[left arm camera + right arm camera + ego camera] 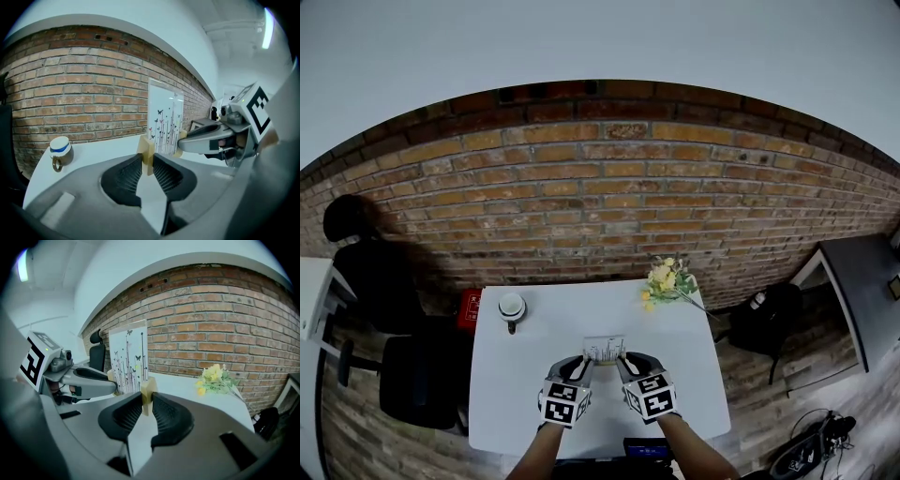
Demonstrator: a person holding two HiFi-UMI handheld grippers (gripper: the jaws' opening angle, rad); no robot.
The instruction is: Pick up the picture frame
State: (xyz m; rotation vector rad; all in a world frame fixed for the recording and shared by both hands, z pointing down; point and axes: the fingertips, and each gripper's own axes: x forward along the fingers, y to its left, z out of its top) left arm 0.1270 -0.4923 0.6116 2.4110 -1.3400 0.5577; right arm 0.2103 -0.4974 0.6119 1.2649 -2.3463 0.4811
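Picture frame [605,349] upright between my two grippers. My left gripper [584,364] is on its left foot and my right gripper [626,362] on its right foot, over the near middle of the surface [516,403]. Mug [512,307] far left on the surface; flowers [668,281] at the far right corner. Brick wall [609,187] behind — chair [417,380] left of the surface.
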